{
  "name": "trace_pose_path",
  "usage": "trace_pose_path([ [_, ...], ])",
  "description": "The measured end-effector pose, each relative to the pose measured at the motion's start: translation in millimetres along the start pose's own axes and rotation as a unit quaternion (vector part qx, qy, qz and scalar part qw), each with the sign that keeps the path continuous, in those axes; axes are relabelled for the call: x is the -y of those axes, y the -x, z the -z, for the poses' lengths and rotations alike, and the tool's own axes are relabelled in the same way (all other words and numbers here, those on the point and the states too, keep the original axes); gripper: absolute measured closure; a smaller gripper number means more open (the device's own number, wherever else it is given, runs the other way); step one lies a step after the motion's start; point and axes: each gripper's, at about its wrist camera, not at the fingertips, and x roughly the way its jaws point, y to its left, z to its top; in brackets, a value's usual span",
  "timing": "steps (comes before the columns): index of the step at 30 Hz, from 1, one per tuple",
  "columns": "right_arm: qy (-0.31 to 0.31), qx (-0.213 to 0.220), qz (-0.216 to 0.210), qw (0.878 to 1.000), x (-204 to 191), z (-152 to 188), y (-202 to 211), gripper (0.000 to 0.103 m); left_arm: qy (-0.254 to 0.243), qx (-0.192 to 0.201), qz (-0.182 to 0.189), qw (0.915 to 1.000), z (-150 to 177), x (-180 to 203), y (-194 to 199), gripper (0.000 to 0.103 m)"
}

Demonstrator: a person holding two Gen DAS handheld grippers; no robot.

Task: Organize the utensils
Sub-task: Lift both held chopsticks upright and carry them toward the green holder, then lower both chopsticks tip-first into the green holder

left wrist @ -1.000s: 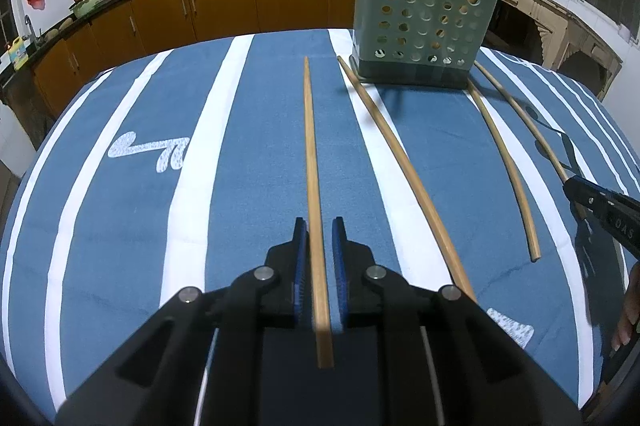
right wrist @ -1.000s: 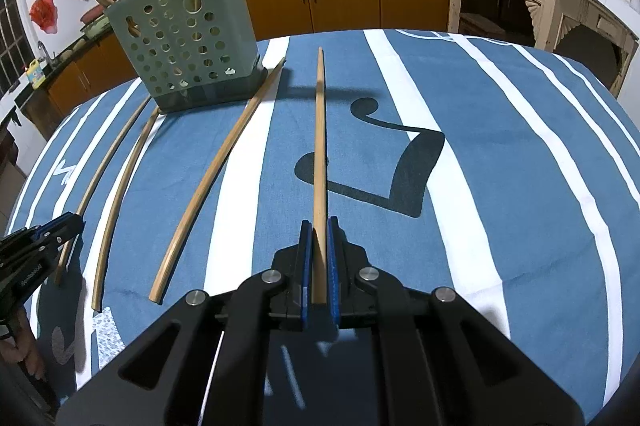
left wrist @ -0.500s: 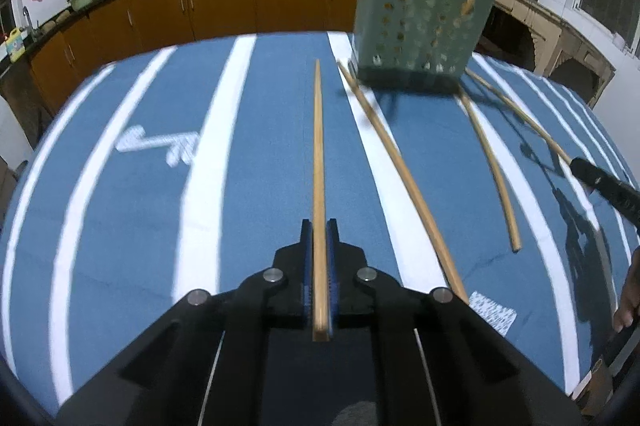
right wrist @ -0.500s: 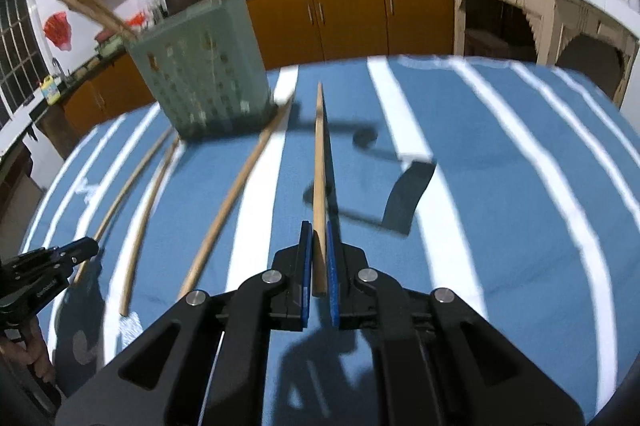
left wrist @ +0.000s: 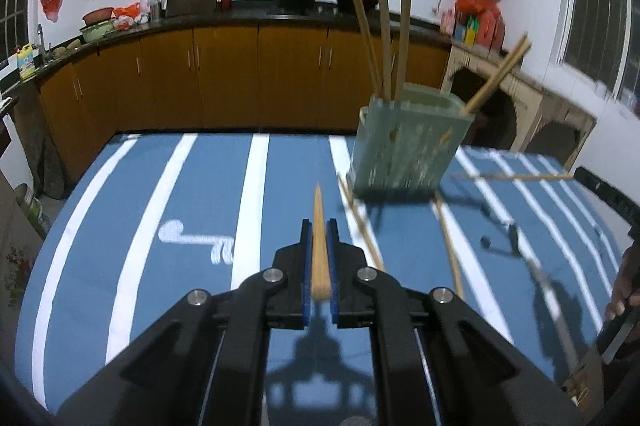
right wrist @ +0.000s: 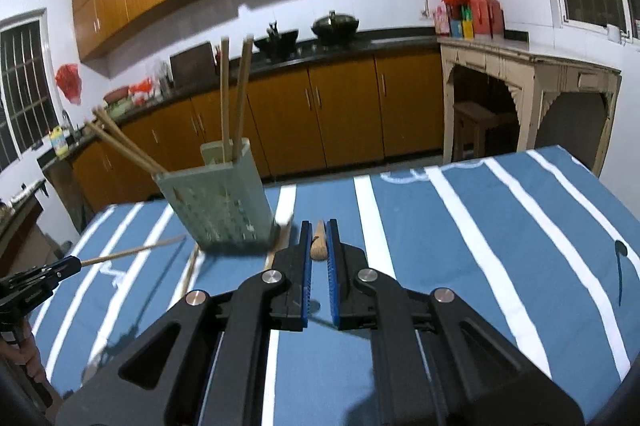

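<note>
Both chopsticks have come up off the blue striped tabletop point(left wrist: 192, 194) since a second ago, so the pick-ups look finished and dropping them into the green perforated holder point(left wrist: 404, 146) is likely next. It stands ahead and right of the left gripper point(left wrist: 319, 258), ahead and left of the right gripper point(right wrist: 319, 250). Each pair of fingers is pinched tight on a chopstick: left chopstick point(left wrist: 319, 226), right chopstick point(right wrist: 319, 242), both projecting forward between them.
</note>
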Motion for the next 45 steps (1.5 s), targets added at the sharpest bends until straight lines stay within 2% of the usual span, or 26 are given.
trace_pose_path([
  [8, -0.021, 0.022, -0.025, 0.999, 0, -16, 5, 0.095, 0.008, 0.049, 0.01, 0.9987, -22, 3, 22, 0.095],
  [18, -0.022, 0.034, -0.035, 0.999, -2, -25, 11, 0.095, -0.006, 0.068, 0.018, 0.9975, -34, 11, 33, 0.095],
  [23, -0.019, 0.053, -0.051, 0.997, -1, -43, 25, 0.095, -0.015, 0.081, 0.028, 0.9962, -45, 13, 45, 0.095],
  [29, -0.016, 0.085, -0.092, 0.992, -10, -77, 49, 0.095, -0.037, 0.112, 0.054, 0.9916, -71, 27, 70, 0.095],
  [35, 0.008, 0.14, -0.121, 0.983, -38, -115, 69, 0.095, -0.063, 0.162, 0.075, 0.9819, -105, 57, 91, 0.095],
  [40, 0.018, 0.193, -0.117, 0.974, -64, -143, 62, 0.095, -0.058, 0.205, 0.082, 0.9736, -142, 80, 84, 0.095],
  [45, 0.024, 0.233, -0.09, 0.968, -82, -153, 38, 0.095, -0.035, 0.236, 0.057, 0.9695, -171, 89, 63, 0.095],
])
